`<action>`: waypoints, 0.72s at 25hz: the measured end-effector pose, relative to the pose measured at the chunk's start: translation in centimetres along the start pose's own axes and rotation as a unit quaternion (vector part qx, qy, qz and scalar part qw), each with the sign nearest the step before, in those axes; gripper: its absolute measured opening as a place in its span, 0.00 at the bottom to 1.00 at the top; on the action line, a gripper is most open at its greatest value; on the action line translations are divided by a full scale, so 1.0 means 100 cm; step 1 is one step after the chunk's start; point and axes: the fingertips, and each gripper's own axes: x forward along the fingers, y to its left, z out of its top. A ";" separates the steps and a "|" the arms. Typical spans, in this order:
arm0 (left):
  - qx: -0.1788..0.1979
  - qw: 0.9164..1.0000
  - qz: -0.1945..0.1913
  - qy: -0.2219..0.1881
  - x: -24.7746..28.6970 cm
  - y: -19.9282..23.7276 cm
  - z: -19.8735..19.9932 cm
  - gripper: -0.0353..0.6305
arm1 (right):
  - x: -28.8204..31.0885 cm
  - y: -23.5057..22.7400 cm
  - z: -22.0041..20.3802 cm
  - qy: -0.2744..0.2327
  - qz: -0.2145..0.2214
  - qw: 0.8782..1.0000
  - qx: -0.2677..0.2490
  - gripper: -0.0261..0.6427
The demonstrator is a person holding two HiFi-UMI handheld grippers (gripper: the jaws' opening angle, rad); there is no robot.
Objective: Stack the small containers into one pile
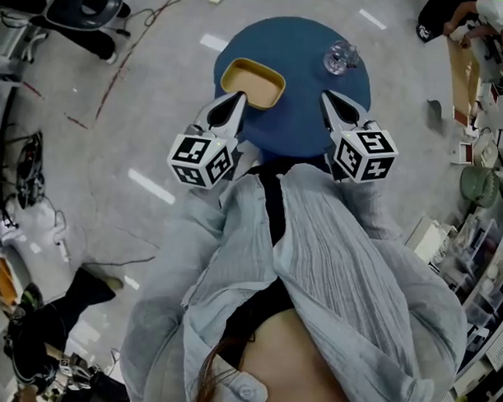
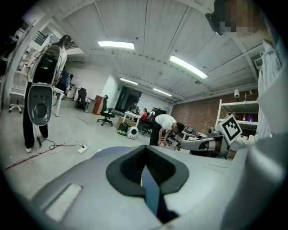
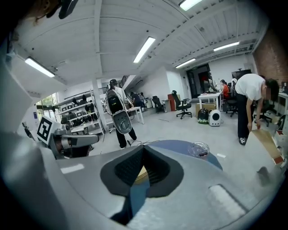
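A round blue table (image 1: 308,116) carries a yellow rectangular container (image 1: 251,82) at its left and a small clear container (image 1: 341,57) at its far right. My left gripper (image 1: 237,97) hovers at the yellow container's near left edge, jaws together with nothing between them (image 2: 145,147). My right gripper (image 1: 328,97) hangs over the table just right of the yellow container, also shut and empty (image 3: 143,148). The right gripper view shows a sliver of the yellow container (image 3: 142,173) behind the jaws and the clear container (image 3: 198,149) farther off.
Cables (image 1: 116,68) trail over the grey floor left of the table. A black chair base (image 1: 85,9) stands at the far left. Shelves and boxes (image 1: 483,163) line the right side. A person bends over a cardboard box (image 3: 252,108) at the far right.
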 end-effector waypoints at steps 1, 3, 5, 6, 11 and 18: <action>0.002 1.000 -0.006 -0.002 0.000 -0.006 -0.002 0.07 | -0.004 -0.002 -0.004 0.000 -0.002 1.000 0.000 0.04; 0.004 1.000 -0.015 -0.004 0.002 -0.011 -0.004 0.07 | -0.007 -0.005 -0.009 0.002 -0.007 1.000 -0.003 0.04; 0.004 1.000 -0.019 -0.002 0.006 -0.012 -0.005 0.07 | -0.007 -0.008 -0.012 0.004 -0.013 1.000 -0.006 0.04; 0.005 1.000 -0.021 0.000 0.008 -0.012 -0.006 0.07 | -0.006 -0.009 -0.013 0.004 -0.016 1.000 -0.007 0.04; 0.009 1.000 -0.027 0.005 0.014 -0.016 -0.008 0.07 | -0.006 -0.015 -0.013 0.004 -0.029 0.999 -0.013 0.04; 0.007 1.000 -0.027 0.007 0.019 -0.020 -0.009 0.07 | -0.008 -0.019 -0.017 0.015 -0.025 0.999 -0.012 0.04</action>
